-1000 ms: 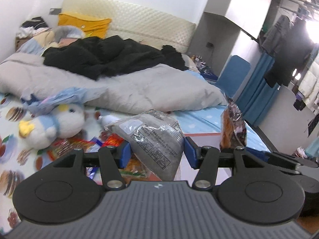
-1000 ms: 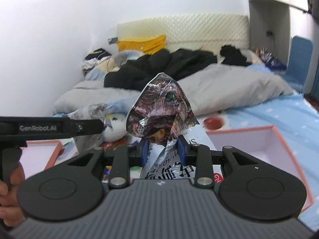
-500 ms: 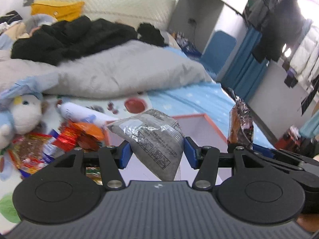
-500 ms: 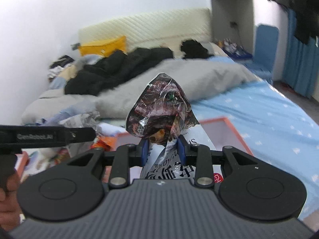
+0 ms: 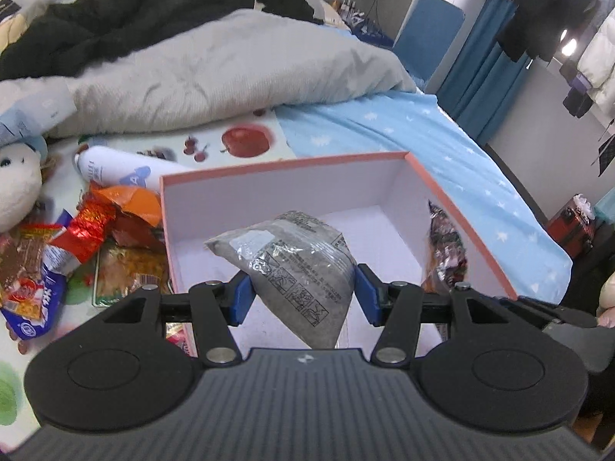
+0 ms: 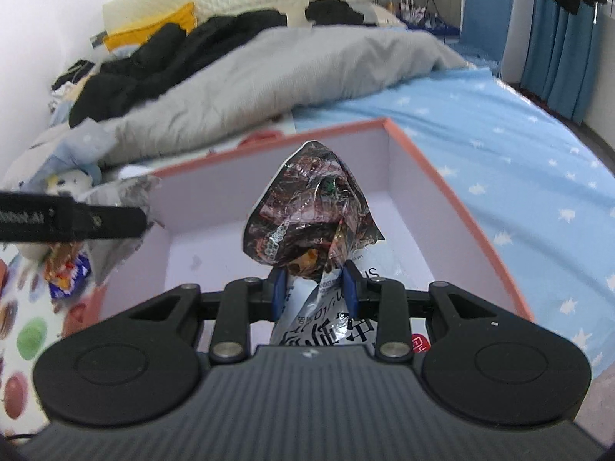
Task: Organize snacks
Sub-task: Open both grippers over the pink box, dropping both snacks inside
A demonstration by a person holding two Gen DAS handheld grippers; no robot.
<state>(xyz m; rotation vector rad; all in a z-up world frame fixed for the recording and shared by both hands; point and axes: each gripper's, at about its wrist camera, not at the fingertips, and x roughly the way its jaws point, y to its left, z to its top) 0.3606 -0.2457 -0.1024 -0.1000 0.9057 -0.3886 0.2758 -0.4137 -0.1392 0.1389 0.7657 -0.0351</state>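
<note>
My left gripper [image 5: 301, 296] is shut on a grey snack bag [image 5: 296, 257] and holds it over the open pink-edged box [image 5: 280, 167]. My right gripper [image 6: 313, 288] is shut on a dark clear-wrapped snack bag [image 6: 311, 219], also above the box [image 6: 453, 192]. That dark bag shows at the box's right wall in the left wrist view [image 5: 447, 246]. The left gripper's side [image 6: 73, 217] and its grey bag [image 6: 123, 199] show at the left of the right wrist view.
Several loose snack packets [image 5: 77, 246] and a white tube [image 5: 119, 169] lie left of the box on a fruit-print sheet. A plush toy [image 5: 15, 188] sits further left. A grey duvet [image 5: 230, 73] lies behind. A blue star sheet [image 6: 519, 146] is on the right.
Both grippers have moved right and tilted down with their bags, from facing the bed to hanging over the open box. Both grips are unchanged.
</note>
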